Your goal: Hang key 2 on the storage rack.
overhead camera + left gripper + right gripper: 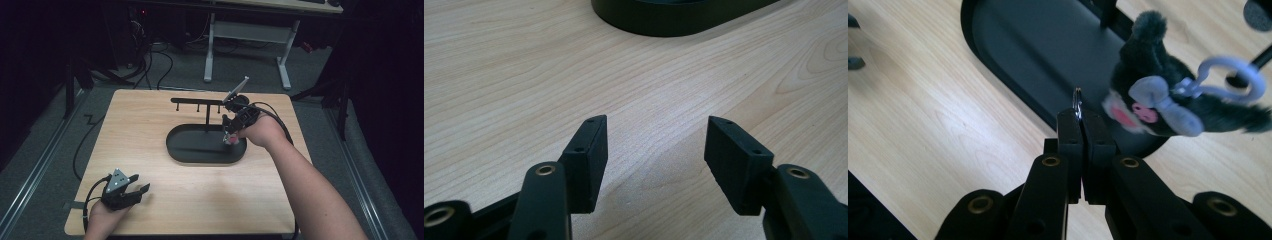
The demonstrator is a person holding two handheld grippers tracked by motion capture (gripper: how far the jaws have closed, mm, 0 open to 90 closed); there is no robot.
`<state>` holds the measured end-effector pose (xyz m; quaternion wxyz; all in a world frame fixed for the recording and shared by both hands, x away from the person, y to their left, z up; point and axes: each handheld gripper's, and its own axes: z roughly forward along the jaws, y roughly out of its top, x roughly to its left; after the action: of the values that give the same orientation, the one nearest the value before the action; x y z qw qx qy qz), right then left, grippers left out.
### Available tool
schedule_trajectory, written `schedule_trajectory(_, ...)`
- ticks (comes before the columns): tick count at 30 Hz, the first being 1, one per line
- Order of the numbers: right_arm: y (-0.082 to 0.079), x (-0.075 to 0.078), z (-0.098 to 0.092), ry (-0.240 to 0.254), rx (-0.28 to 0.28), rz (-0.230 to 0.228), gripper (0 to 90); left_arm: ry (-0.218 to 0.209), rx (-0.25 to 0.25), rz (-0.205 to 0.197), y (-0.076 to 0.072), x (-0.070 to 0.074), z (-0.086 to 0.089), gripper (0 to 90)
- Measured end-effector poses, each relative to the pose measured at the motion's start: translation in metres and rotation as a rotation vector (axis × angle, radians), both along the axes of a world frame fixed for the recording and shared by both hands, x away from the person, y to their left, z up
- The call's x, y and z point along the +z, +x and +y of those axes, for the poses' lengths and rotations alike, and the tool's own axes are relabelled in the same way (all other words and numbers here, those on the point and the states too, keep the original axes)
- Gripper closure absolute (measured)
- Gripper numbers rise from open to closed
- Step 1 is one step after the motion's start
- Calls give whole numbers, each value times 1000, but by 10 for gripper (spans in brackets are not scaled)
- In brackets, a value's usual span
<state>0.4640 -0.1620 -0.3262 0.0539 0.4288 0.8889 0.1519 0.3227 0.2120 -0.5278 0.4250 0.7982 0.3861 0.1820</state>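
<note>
I'm pinching the metal key ring (1077,104) of the plush keychain (1153,102) in my right gripper (1080,116), dangling over the black tray (190,150). It's possibly slipping out, the hold being thin. My left gripper (655,145) is resting open.

This looks like a lab or recording room rather than a home: a bare light-wood table (150,150) stands alone on grey carpet (45,150) in a dark space, with a black stand (206,144) as the one prop set on it. At the far side stands a white-legged desk (250,35), and cables (150,65) lie loose on the floor to the far left. Metal rails (35,175) run along the floor at the left and right of the table.
</note>
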Motion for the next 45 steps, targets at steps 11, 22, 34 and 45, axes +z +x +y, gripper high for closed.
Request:
schedule_trajectory(11,22,15,9,22,-9,-19,893,3,-14,1,0,-1,-3,433)
schedule_trajectory(22,39,14,19,34,-13,-18,893,-1,-11,1,0,0,-1,433)
schedule_trajectory(34,53,13,19,17,-40,-20,893,-1,-13,4,0,-2,-3,433)
schedule_trajectory(45,61,11,15,24,-80,-44,892,1,-17,5,0,-1,-3,433)
